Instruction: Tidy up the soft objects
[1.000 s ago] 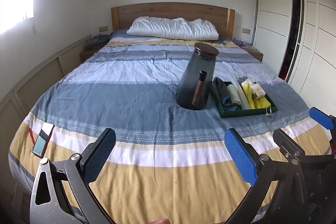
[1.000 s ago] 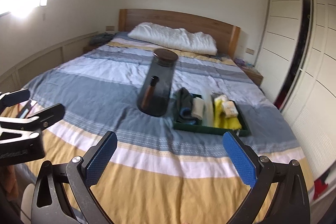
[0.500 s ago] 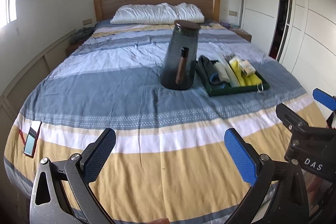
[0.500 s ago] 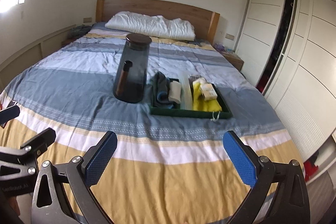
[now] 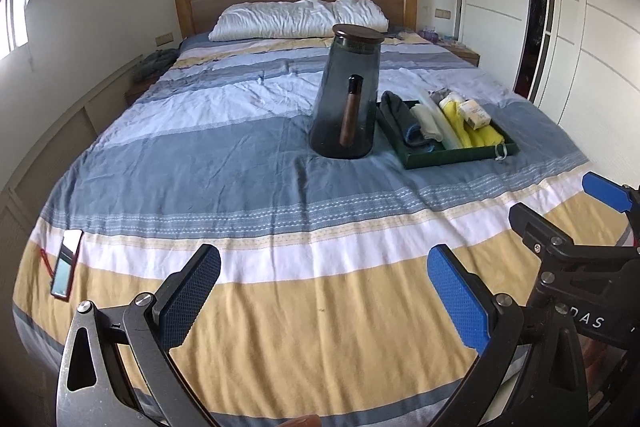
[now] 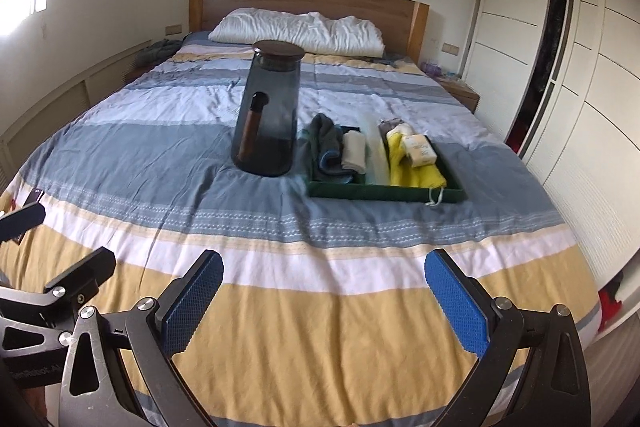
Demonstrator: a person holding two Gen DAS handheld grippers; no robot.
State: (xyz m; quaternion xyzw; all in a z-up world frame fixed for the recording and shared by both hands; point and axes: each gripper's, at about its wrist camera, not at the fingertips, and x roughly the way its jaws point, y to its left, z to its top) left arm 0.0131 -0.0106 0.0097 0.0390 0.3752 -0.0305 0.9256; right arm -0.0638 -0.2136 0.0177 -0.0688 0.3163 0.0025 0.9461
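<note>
While both grippers hang over the foot of the bed [image 5: 248,163], nothing is being held yet. The left gripper [image 5: 324,291] has its blue pads spread wide apart with only bedspread between them, and the right gripper [image 6: 324,297] is spread just the same. Up on the grey-blue stripe sits a dark green tray [image 6: 384,191] with the soft stuff lined up inside: a dark grey cloth [image 6: 326,143] on the left, a beige rolled cloth [image 6: 354,151] beside it, then a yellow cloth [image 6: 414,173] with a small box [image 6: 419,150] resting on top. A tall smoky glass jug [image 6: 270,115] with a wooden handle stands upright just left of the tray. A phone [image 5: 66,263] lies near the bed's left edge, and a white pillow [image 5: 300,19] sits by the headboard.
</note>
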